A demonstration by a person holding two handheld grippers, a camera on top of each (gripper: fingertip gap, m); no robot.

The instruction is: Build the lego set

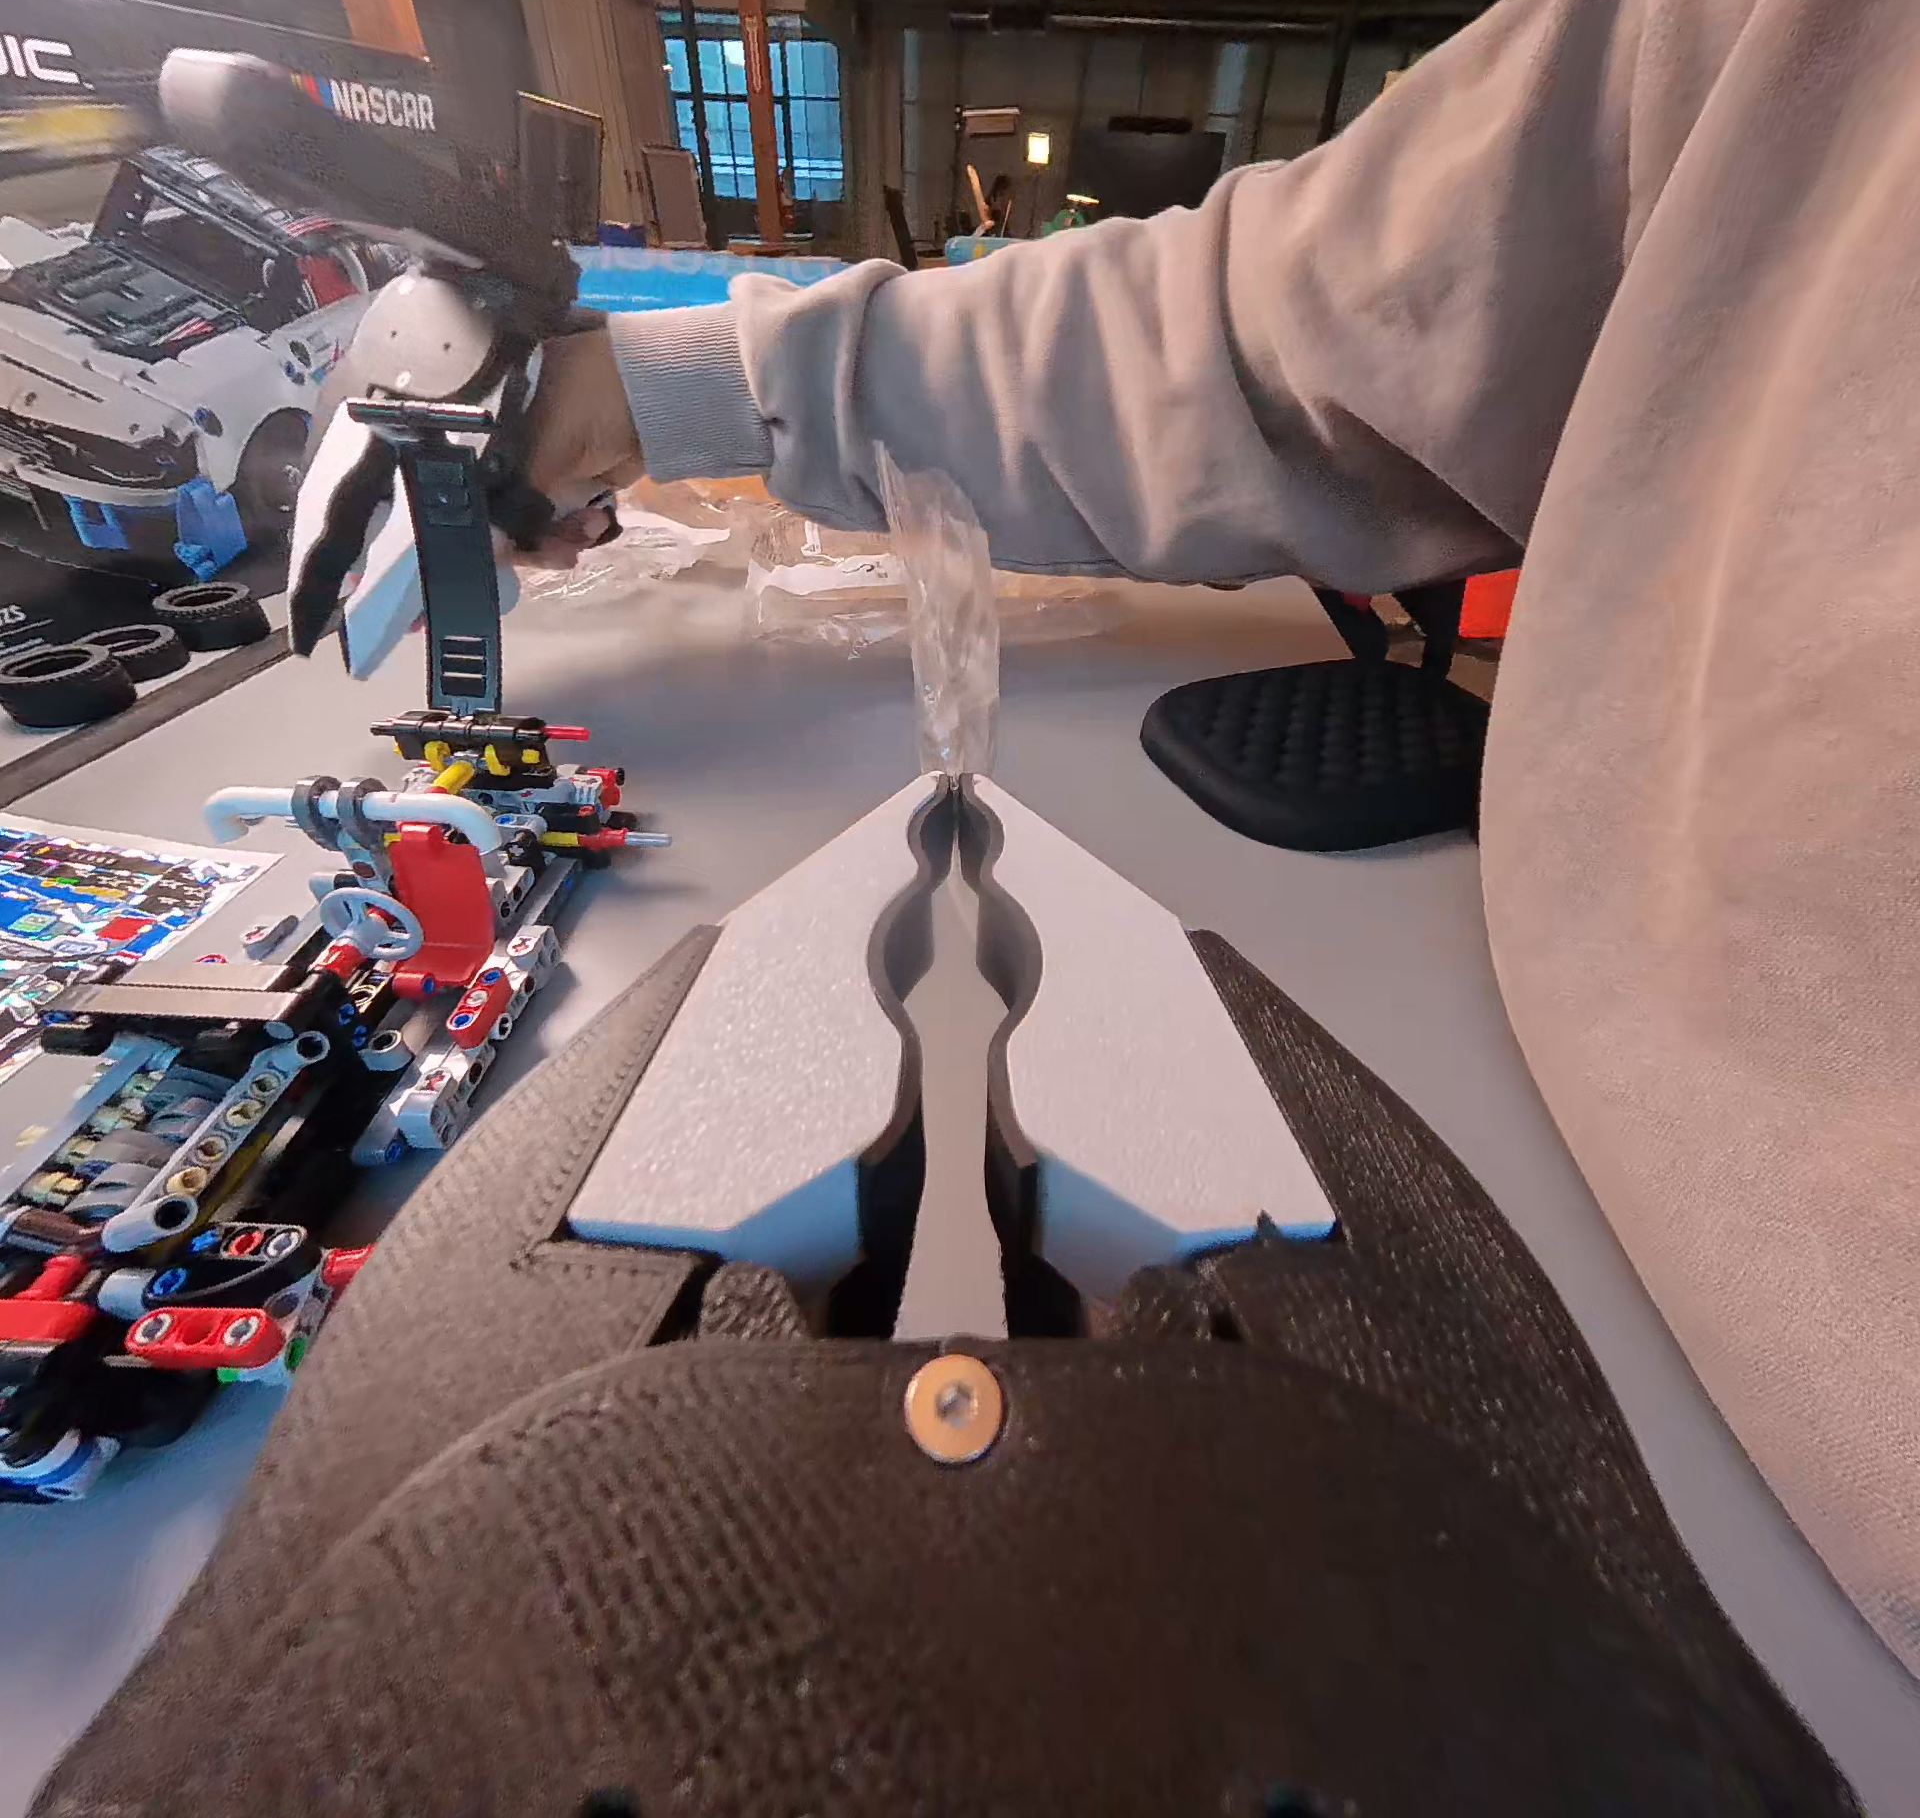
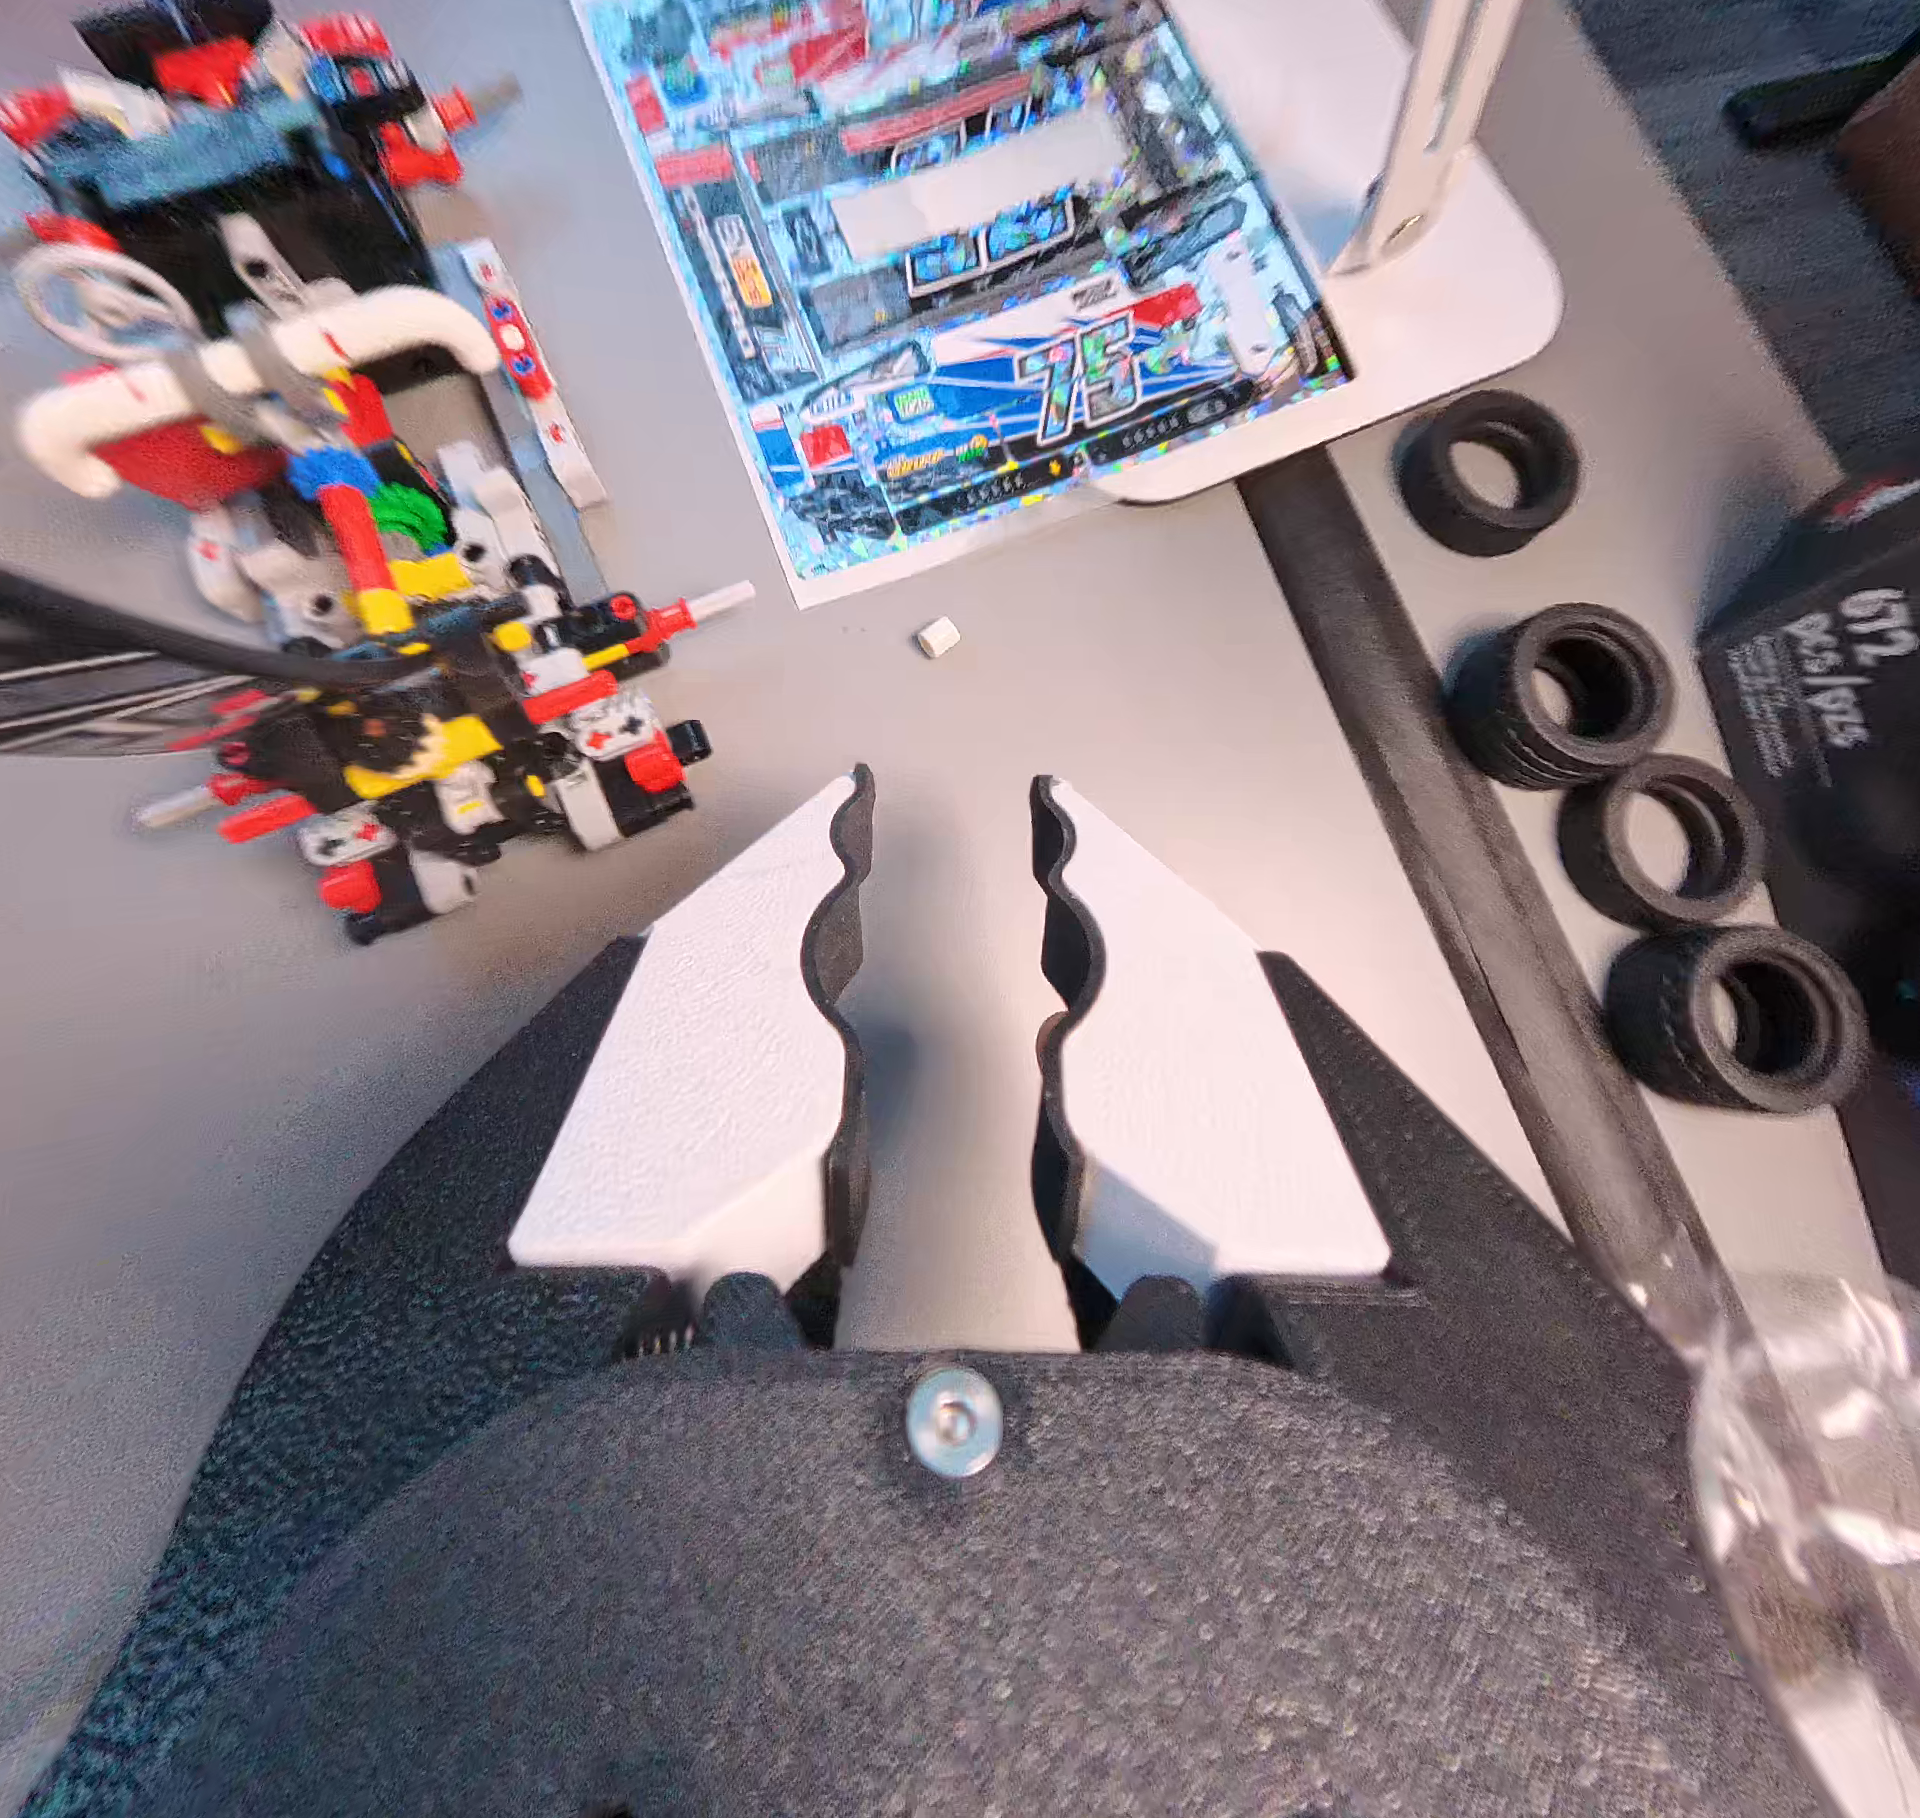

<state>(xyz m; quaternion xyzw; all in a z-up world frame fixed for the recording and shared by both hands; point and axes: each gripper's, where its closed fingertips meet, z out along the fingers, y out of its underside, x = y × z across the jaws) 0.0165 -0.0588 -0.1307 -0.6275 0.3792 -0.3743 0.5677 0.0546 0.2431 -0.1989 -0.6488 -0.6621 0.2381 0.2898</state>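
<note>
The partly built lego car chassis [image 1: 416, 937] lies on the grey table at the left; it also shows in the right wrist view [image 2: 364, 573]. A dark flat panel [image 1: 457, 563] stands upright at its far end. My left gripper [image 1: 954, 781] is shut on a strip of clear plastic [image 1: 948, 615] that sticks up from its tips. My right gripper [image 2: 951, 792] is open and empty above the bare table, just right of the chassis. It also shows in the left wrist view [image 1: 332, 651], next to the upright panel. A small white piece [image 2: 937, 637] lies ahead of it.
A sticker sheet [image 2: 935, 262] lies beyond the chassis, partly under a white stand base [image 2: 1455, 262]. Several black tyres [image 2: 1558, 688] line the right side beside the set's box [image 2: 1818, 677]. Empty plastic bags [image 1: 810, 563] and a black padded stand [image 1: 1320, 750] sit farther back. Some 30 cm of space lies between my two pairs of fingers. My left tips are about 30 cm from the small white piece [image 2: 937, 637], my right tips only 6 cm.
</note>
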